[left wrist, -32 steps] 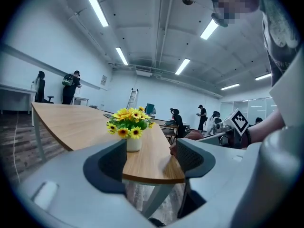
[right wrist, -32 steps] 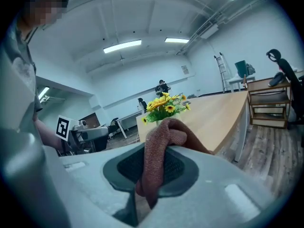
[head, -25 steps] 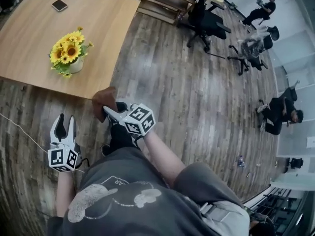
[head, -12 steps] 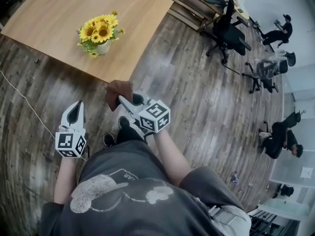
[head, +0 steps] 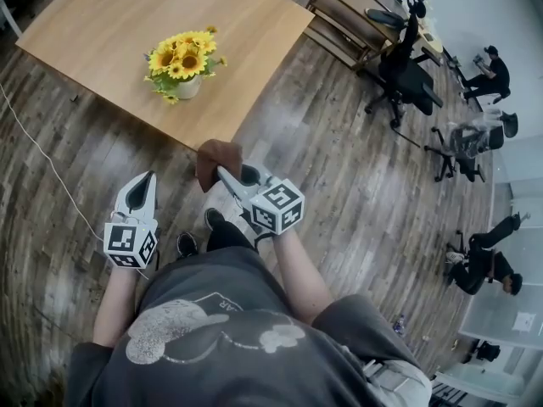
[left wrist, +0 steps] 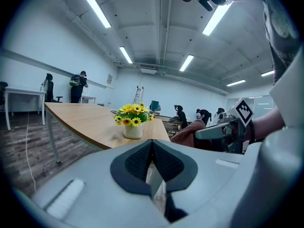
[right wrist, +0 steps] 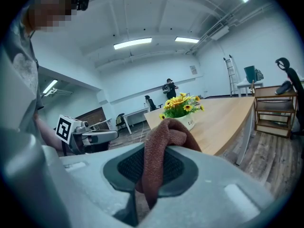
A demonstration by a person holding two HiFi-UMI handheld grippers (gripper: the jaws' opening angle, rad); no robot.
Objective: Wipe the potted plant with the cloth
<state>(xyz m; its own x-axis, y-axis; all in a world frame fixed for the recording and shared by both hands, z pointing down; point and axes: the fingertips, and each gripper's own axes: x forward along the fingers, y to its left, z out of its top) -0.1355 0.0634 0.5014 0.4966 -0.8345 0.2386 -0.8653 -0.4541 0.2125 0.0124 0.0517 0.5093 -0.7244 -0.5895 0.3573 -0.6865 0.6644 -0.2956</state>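
Viewing the potted plant (head: 185,64) standing on the bench (head: 110,32), well ahead of both pairs of fingers. Pinching the brown cloth (head: 217,161) tight between the right gripper (head: 222,173) fingers. Holding the left gripper (head: 144,179) fingers fully together, empty.

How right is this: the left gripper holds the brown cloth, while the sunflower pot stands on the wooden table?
One thing is wrong: it is the right gripper that holds the brown cloth, as the right gripper view shows. The left gripper is shut on nothing. The sunflower pot does stand on the wooden table.
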